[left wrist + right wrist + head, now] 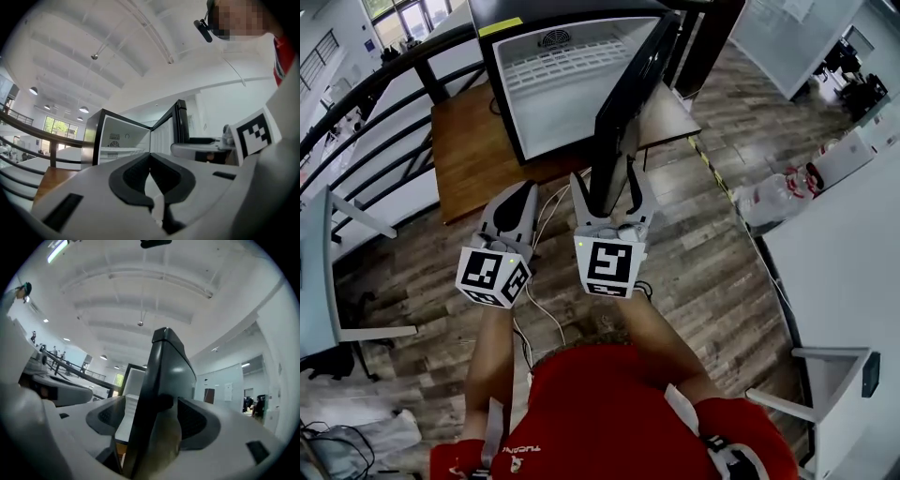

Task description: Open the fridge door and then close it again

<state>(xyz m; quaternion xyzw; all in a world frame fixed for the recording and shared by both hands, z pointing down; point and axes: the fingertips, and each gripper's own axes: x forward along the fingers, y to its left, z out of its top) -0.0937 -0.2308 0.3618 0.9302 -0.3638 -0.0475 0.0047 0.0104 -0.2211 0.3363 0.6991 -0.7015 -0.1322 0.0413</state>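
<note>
Open fridge [572, 84] on a wooden table [478, 159]; plank floor [712, 262], black railing [433, 86] left

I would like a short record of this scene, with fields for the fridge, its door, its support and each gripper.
fridge: small black fridge with white inside, empty shelf visible
door: black fridge door, swung wide open
support: brown wooden table under the fridge
right gripper: jaws apart, the door's free edge between them
left gripper: jaws together, nothing held, left of the door
</note>
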